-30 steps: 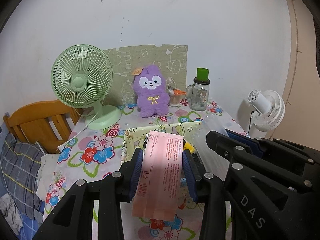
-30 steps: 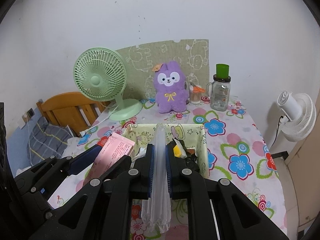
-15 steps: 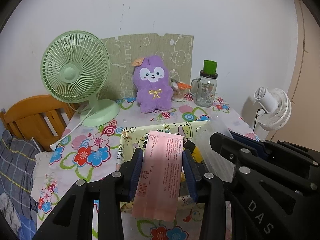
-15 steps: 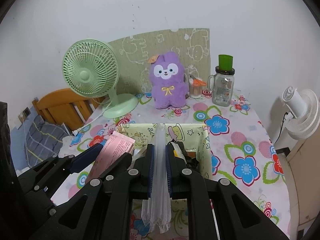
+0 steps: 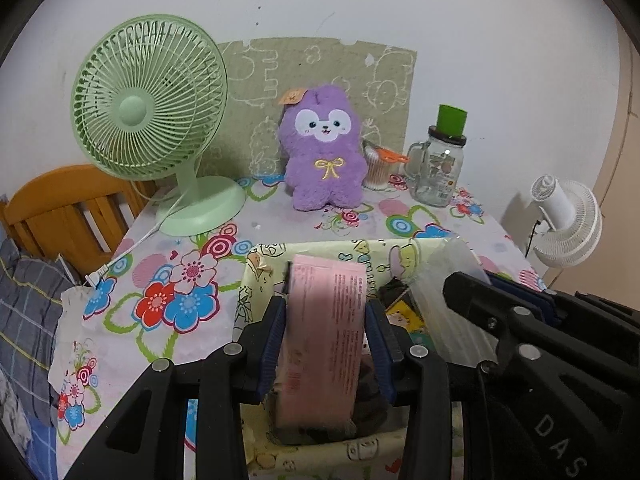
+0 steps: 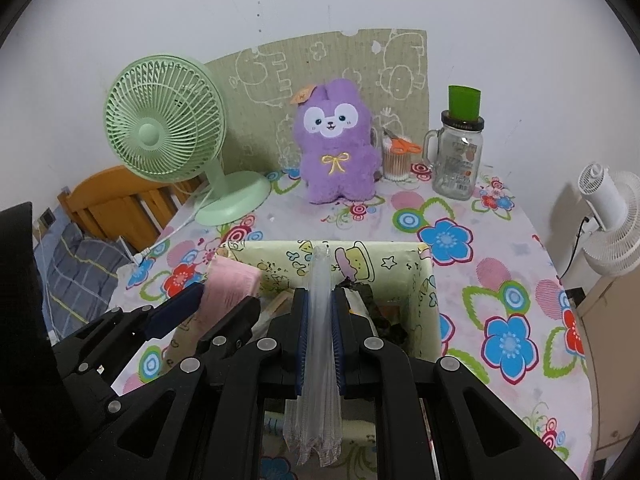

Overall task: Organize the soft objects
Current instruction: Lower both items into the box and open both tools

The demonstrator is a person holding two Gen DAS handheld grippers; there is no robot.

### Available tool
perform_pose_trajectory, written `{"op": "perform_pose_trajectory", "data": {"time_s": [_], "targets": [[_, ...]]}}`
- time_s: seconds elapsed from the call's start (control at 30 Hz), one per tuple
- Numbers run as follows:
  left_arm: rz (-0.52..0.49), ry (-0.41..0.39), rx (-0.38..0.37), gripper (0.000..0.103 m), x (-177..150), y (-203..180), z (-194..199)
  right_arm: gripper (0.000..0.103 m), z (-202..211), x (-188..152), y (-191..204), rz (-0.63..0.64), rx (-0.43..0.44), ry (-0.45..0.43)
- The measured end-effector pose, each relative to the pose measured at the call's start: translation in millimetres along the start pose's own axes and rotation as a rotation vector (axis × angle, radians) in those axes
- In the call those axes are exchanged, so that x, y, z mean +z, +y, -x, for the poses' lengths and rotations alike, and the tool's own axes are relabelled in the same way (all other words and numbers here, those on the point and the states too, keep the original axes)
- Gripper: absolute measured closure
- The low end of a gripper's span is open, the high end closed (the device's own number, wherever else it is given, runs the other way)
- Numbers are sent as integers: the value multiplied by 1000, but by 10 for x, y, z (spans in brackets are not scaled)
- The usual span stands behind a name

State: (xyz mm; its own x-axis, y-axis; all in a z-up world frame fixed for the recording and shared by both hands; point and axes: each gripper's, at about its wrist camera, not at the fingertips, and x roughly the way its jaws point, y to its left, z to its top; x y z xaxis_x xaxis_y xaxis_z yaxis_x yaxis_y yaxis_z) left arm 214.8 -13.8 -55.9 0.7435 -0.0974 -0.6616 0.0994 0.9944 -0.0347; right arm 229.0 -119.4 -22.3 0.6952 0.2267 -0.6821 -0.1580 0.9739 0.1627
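My left gripper [image 5: 326, 316] is shut on a flat pink packet [image 5: 326, 336] with printed text, held over the open yellow cartoon-print fabric box [image 5: 320, 250]. The packet's lower end hangs inside the box. My right gripper [image 6: 319, 308] is shut on a clear plastic bag [image 6: 319, 380], pinched flat and dangling below the jaws over the same box [image 6: 424, 280]. Dark items and a yellow one lie in the box. In the right wrist view the left gripper [image 6: 224, 294] and pink packet [image 6: 232, 284] show at the left. A purple plush toy [image 5: 322, 148] sits upright at the back.
A green desk fan [image 5: 152, 120] stands back left with its cord trailing off the floral tablecloth [image 5: 176, 292]. A glass jar with a green cup [image 5: 440, 164] and a small cup with orange scissors [image 5: 380, 168] stand back right. A white fan [image 5: 568, 220] and a wooden bedframe [image 5: 68, 208] flank the table.
Both grippers have moved forward and down toward the box, each still holding its item. The pink packet's lower end now dips into the box.
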Motion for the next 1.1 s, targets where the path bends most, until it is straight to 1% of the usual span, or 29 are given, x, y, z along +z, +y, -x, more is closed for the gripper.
{"op": "perform_pose_trajectory", "data": {"time_s": [0.07,0.13,0.2,0.23,0.27,0.33,0.47,0.6,0.73,0.77,0.83,0.87,0.9,0.97,1.03,1.1], "targets": [[3,10,16,60,2,14,-57,89,-44,8,-6,-2,-2,7],[2,36,15,50,0,26,-110,89,-74,17,-13,-4,0,10],[-2,47,18,45,-8,35,-134,89,-91,33,-16,-4,0,7],[-6,45,20,41,-9,35,-134,89,-101,43,-15,-3,1,6],[-8,41,23,40,-10,33,-131,89,-111,48,-13,-2,1,5],[-14,37,30,37,-20,20,-134,89,-147,63,-10,-2,2,6],[-29,55,35,33,-39,11,-162,89,-233,73,-5,-5,10,16],[-26,62,18,32,-36,35,-158,90,-324,82,-3,-5,28,28],[-21,65,-2,27,-31,43,-158,90,-408,83,-8,-13,55,42],[-20,65,-4,27,-30,42,-158,88,-425,77,-13,-18,68,44],[-20,65,-6,25,-31,36,-162,84,-454,67,-23,-29,88,51],[-21,65,-7,25,-32,32,-163,73,-472,62,-21,-28,93,60],[-21,66,-8,24,-30,31,-164,53,-485,59,-19,-26,95,70],[-19,68,-12,23,-29,26,-167,34,-479,47,-19,-25,103,68],[-18,70,-13,23,-25,24,-171,32,-453,38,-20,-21,96,53],[-19,71,-10,21,-25,13,-168,29,-444,37,-20,-12,84,58]]}}
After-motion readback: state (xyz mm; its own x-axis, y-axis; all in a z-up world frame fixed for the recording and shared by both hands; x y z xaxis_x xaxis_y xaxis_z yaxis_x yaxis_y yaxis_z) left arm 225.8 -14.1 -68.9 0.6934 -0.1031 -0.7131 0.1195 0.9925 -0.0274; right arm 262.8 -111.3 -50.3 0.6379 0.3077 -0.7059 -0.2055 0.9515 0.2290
